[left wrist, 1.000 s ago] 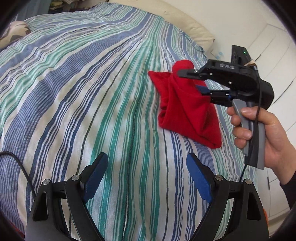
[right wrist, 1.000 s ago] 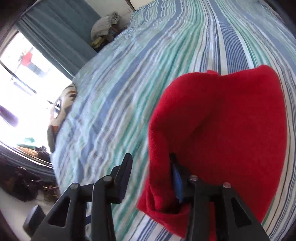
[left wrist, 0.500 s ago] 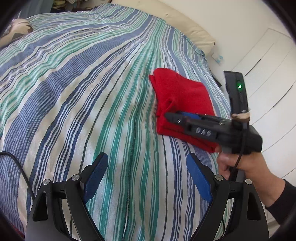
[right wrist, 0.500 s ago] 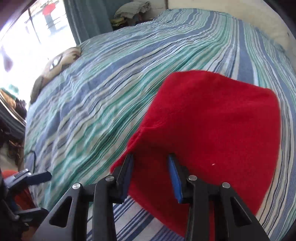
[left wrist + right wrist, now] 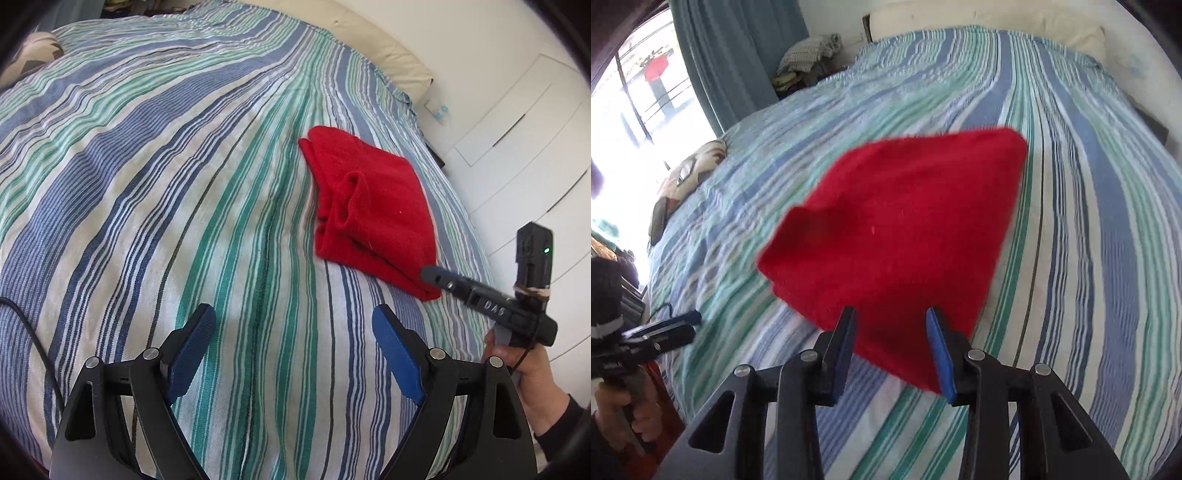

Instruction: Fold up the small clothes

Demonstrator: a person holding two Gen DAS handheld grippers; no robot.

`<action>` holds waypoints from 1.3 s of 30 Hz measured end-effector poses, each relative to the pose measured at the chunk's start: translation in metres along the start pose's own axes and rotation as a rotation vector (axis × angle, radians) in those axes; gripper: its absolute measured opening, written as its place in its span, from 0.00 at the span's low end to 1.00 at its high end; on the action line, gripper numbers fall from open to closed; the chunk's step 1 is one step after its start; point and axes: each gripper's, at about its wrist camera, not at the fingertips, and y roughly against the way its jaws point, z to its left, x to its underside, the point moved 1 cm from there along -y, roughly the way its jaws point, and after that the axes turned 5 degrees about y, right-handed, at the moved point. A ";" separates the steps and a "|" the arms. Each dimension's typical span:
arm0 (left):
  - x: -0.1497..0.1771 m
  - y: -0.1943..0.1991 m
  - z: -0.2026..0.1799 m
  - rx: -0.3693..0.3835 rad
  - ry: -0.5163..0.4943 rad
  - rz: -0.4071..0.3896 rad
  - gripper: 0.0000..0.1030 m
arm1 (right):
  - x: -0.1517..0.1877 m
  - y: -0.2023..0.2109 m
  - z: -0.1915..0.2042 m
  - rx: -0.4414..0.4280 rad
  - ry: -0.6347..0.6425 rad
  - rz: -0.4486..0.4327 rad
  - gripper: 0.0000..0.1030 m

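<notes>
While my left hand-held gripper hangs spread wide over the bed with nothing between its blue ribbed pads, the left wrist view shows the red cloth lying folded on the striped bedspread, a soft fleecy wedge with a loose curled layer along its left edge. My right hand-held gripper reaches in from the right, its tip at the cloth's near corner, my hand on its grip. From the right wrist view, that right hand-held gripper has just been narrowing; its jaws stand partly apart, and the red cloth lies flat beneath and beyond them, unpinched. The bedspread is crinkled woven cotton in blue, green and white.
</notes>
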 end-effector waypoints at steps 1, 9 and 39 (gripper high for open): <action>0.001 -0.001 -0.001 -0.005 -0.002 0.007 0.85 | 0.011 -0.012 -0.002 0.001 -0.005 0.049 0.39; -0.057 0.002 -0.018 0.164 0.080 -0.044 0.95 | 0.011 0.051 -0.030 -0.071 -0.154 -0.174 0.77; -0.149 -0.032 -0.139 0.187 -0.227 0.034 0.21 | -0.151 0.072 -0.050 -0.211 -0.208 -0.361 0.31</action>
